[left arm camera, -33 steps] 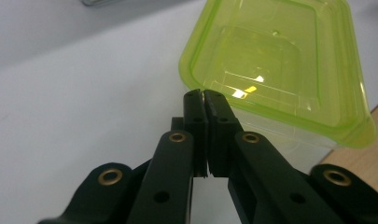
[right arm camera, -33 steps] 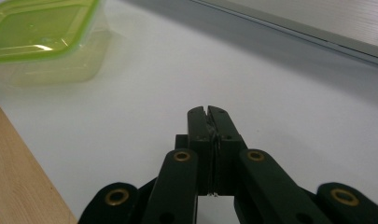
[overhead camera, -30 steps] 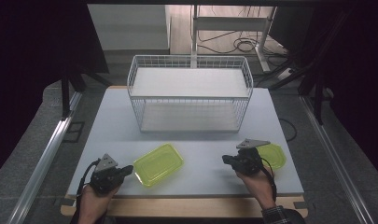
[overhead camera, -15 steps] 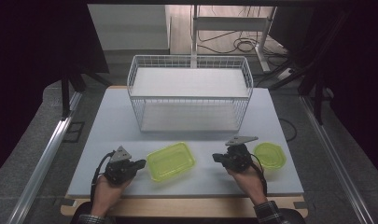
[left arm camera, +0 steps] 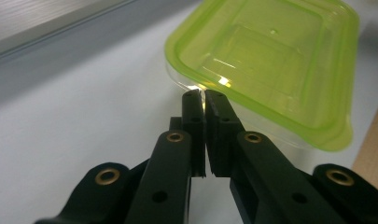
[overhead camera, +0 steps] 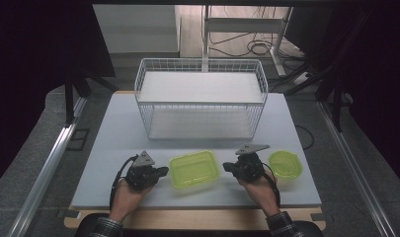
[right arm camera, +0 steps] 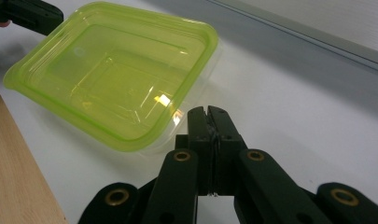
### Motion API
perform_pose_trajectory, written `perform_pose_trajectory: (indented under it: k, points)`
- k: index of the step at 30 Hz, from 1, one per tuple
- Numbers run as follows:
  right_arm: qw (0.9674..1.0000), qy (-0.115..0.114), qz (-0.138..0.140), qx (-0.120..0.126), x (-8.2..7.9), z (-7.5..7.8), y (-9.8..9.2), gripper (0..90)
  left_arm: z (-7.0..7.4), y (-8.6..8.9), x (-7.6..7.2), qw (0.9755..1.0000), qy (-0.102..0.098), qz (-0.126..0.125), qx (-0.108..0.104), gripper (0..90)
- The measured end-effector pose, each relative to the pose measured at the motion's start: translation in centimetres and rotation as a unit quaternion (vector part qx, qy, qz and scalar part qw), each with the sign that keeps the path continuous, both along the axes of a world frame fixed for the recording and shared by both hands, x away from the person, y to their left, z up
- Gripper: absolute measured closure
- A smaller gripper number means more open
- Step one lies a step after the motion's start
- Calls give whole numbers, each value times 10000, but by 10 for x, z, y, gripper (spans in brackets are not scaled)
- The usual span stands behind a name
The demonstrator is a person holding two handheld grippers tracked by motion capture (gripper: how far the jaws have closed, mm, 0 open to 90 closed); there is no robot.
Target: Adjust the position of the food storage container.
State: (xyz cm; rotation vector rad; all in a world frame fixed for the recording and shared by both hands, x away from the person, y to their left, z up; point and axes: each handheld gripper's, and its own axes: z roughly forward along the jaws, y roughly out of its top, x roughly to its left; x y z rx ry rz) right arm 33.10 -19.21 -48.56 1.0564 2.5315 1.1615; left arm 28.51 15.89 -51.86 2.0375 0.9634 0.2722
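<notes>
On the white tabletop (overhead camera: 113,133), near its front edge, the left claw (overhead camera: 161,172) lies in the person's left hand (overhead camera: 124,196) with its black jaws pressed together, their tips just beside the left rim of the rectangular yellow-green translucent plastic container (overhead camera: 193,169). That container sits flat between the two claws, with nothing gripping it. To its right, the right claw (overhead camera: 227,167) is likewise pressed shut and empty, its tips close to the container's right side. Just beyond it rests a round yellow-green plastic container (overhead camera: 285,164). Behind them all stands a white wire basket (overhead camera: 200,101).
</notes>
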Motion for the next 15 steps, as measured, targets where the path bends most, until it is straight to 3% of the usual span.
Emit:
perform_pose_trajectory:
  k: [3,9,10,12,13,15]
  points:
    - [10000,-34,-40,-21,-3,1,-4,879,0,-7,-1,9999,-14,-115,27,870]
    - [9999,-82,-40,-95,-8,0,-9,876,1,-4,-6,9999,3,-95,95,837]
    - [9999,-91,-48,-79,-9,1,-10,869,2,-2,-8,10000,0,-65,74,812]
    - [9999,-109,-58,-31,-10,1,-14,842,3,1,-12,10000,-40,-1,74,677]
    - [9999,-110,-72,-15,-11,2,-15,824,3,2,-14,9999,-85,46,99,677]
    - [9998,-146,-122,72,-13,2,-19,721,3,4,-19,9998,-122,108,148,490]
